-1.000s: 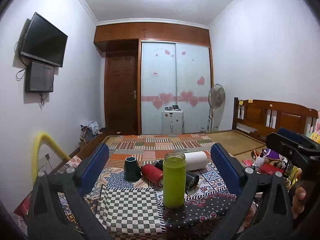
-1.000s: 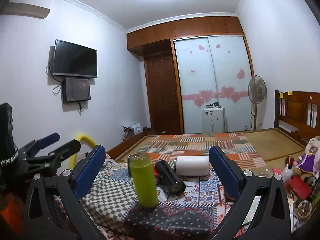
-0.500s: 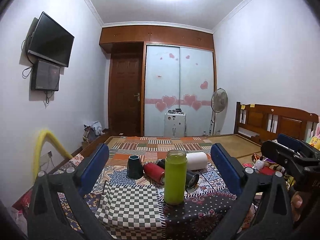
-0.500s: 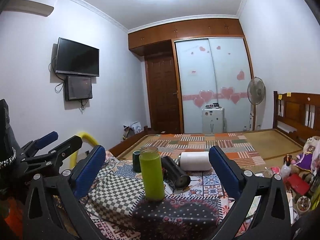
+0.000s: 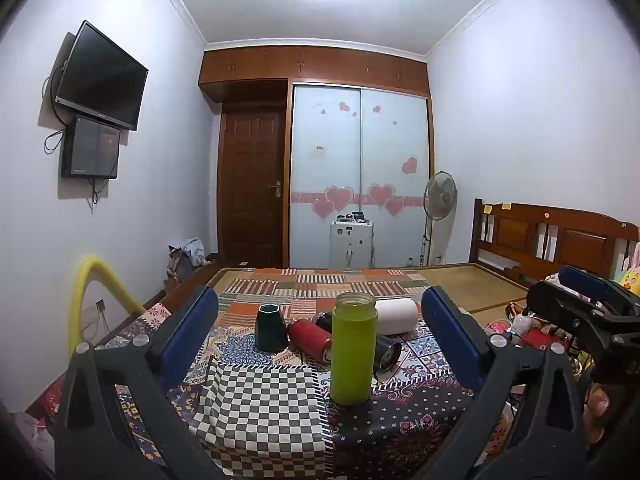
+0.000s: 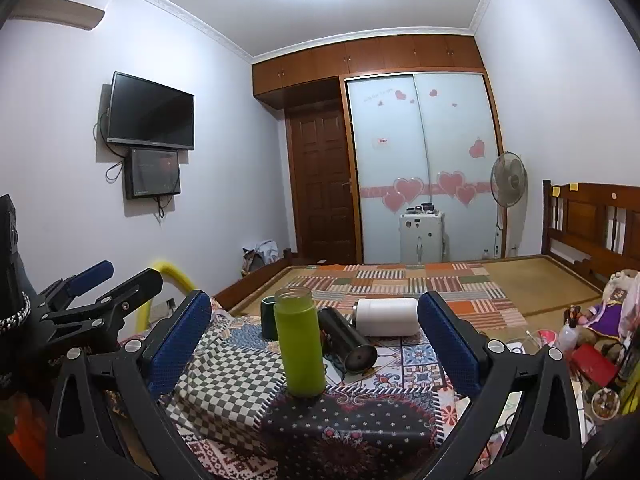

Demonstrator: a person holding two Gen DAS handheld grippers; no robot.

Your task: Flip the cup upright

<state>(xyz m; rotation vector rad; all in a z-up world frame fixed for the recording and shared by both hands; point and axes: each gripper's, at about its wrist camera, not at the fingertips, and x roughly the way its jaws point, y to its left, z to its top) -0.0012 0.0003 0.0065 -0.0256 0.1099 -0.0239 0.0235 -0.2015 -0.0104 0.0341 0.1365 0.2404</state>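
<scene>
A lime-green cup stands upright, mouth up, on the patchwork cloth; it also shows in the right wrist view. Behind it lie a red cup, a black cup and a white cup on their sides. A dark green cup stands mouth down. My left gripper is open and empty, back from the cups. My right gripper is open and empty too, also held back.
The cloth covers a low table in front of a bed with a woven mat. Toys and clutter lie to the right. A yellow tube arches at the left. The other gripper shows at each view's edge.
Both grippers have drawn back and tilted upward, so the cups sit lower in both views. The cups have not moved.
</scene>
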